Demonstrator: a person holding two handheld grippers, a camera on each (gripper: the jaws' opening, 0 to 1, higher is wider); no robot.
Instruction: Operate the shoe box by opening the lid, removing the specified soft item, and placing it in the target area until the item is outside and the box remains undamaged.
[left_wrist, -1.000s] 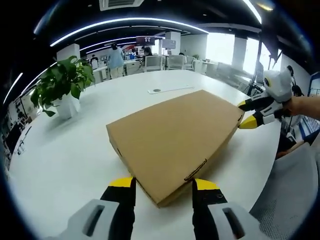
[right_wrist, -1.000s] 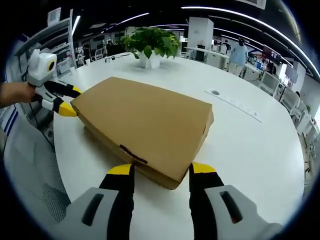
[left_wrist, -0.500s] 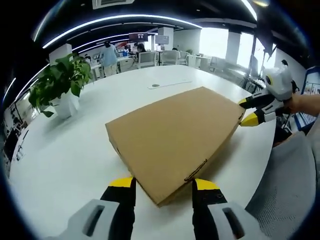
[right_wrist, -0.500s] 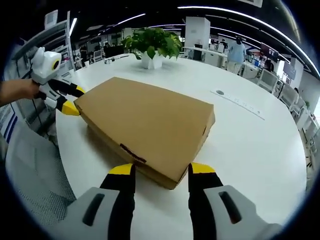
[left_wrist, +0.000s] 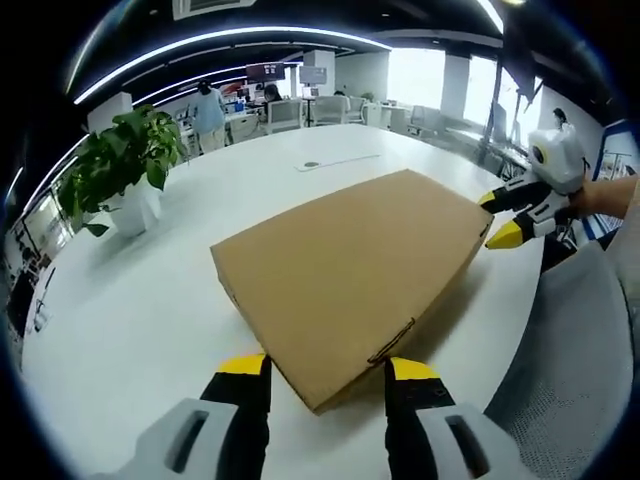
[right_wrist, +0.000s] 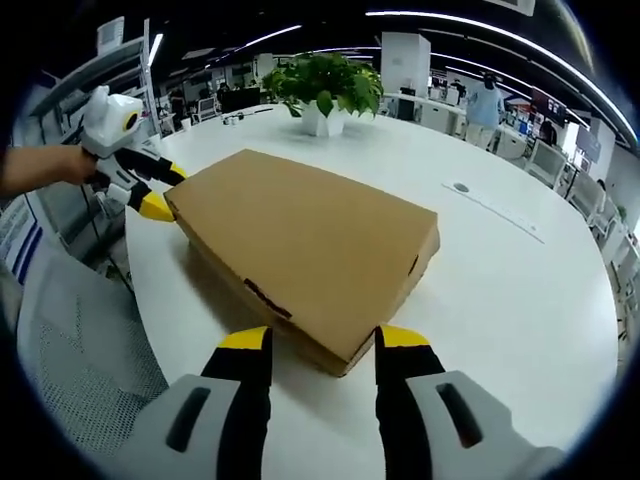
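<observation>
Left gripper view showed your left tongs (left_wrist: 325, 375) spread open around a corner of the closed box (left_wrist: 350, 270) on the desk (left_wrist: 130, 320). Your right tongs (right_wrist: 318, 345) gaped open at the opposite corner.

brightness: both views are showing a bright, evenly lit room
source: ceiling strips (left_wrist: 230, 38) are glowing overhead; windows (left_wrist: 420, 75) are blowing out white in the left gripper view
glare: white table (right_wrist: 520, 290) is reflecting light, washing out near its far edge
shadows: box (left_wrist: 350, 270) is casting a soft, thin shadow along its near edges
distortion: fisheye is bending the strips and table rim into arcs
focus: box is staying sharp; far background is looking soft and small
</observation>
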